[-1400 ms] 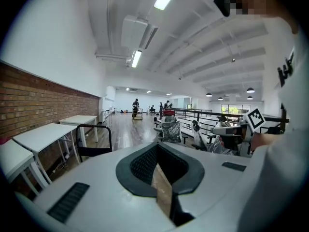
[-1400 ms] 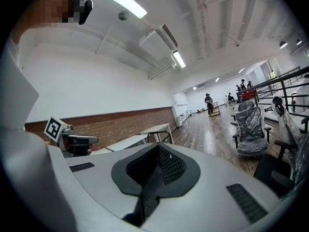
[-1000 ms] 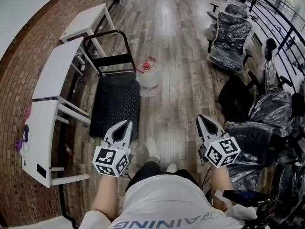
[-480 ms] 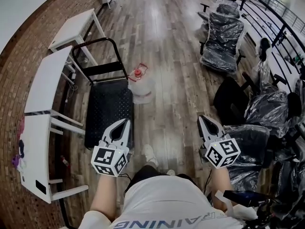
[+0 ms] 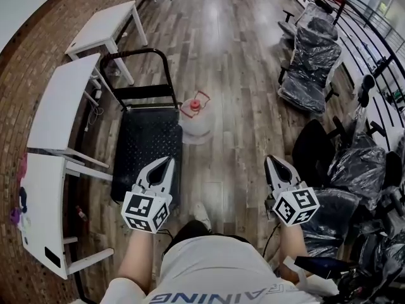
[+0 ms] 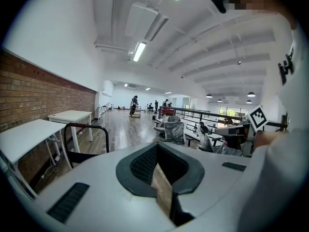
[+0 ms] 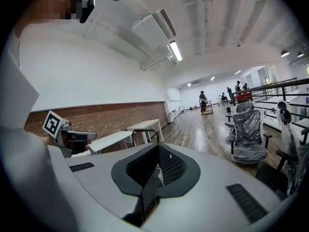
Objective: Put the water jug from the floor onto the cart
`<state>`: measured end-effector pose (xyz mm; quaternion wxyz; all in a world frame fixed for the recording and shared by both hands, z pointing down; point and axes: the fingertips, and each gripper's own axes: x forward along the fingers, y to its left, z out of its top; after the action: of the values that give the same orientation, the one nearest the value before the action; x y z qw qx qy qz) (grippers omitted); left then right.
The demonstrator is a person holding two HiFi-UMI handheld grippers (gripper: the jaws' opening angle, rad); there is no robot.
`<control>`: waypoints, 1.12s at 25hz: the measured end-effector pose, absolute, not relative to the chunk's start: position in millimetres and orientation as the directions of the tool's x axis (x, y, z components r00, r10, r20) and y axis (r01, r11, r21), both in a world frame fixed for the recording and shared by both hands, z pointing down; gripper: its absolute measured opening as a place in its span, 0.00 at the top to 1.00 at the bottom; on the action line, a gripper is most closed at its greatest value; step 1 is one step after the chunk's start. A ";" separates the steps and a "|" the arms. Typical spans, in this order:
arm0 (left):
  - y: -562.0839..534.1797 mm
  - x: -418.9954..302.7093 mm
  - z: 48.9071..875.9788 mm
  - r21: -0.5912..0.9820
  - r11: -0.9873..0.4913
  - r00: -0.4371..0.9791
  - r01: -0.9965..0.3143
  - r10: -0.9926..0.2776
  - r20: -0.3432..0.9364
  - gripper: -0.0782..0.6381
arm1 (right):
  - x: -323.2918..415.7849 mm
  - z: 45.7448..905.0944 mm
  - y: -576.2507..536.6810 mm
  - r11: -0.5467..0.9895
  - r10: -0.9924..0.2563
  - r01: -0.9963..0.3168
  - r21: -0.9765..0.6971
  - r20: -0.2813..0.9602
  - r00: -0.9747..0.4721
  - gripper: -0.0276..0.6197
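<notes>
The water jug (image 5: 197, 118), clear with a red cap and red handle, stands upright on the wood floor in the head view. It is just right of the black flat cart (image 5: 147, 145), beside the far end where the cart's tall handle (image 5: 135, 57) rises. My left gripper (image 5: 169, 161) is shut and empty over the cart's near end, well short of the jug. My right gripper (image 5: 273, 160) is also shut and empty, over bare floor to the jug's right. In the left gripper view, the cart handle (image 6: 86, 128) shows beyond the closed left gripper (image 6: 157, 145). The right gripper (image 7: 157, 147) holds nothing.
White tables (image 5: 61, 100) line the brick wall to the left of the cart. Plastic-wrapped office chairs (image 5: 312, 63) and a black railing (image 5: 373, 25) crowd the right side. My shoe (image 5: 201, 213) is on the floor between the grippers. People stand far down the hall.
I have walked forward: the cart and jug sit nearer and lower in the head view. Both grippers travelled with me, still shut and level, in the same pose.
</notes>
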<state>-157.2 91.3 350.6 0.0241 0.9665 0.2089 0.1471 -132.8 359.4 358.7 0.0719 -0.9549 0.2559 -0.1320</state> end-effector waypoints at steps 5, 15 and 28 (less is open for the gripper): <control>51.8 -112.6 363.0 0.135 -0.908 0.862 0.396 0.418 0.288 0.89 | -89.7 354.7 325.6 -0.867 -0.497 -0.468 -0.172 0.235 0.835 0.95; 21.2 -69.3 365.2 0.163 -0.915 0.873 0.369 0.401 0.277 0.89 | -35.6 354.0 289.6 -0.854 -0.520 -0.495 -0.157 0.265 0.812 0.95; 6.5 23.7 364.0 0.129 -0.965 0.921 0.228 0.256 0.295 0.89 | 101.6 365.2 249.0 -0.737 -0.676 -0.646 -0.201 0.217 0.704 0.95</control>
<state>23.7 6.5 364.0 0.0459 0.9789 0.1236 0.1564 101.6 249.0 365.2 0.0546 -0.9214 0.3587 -0.1393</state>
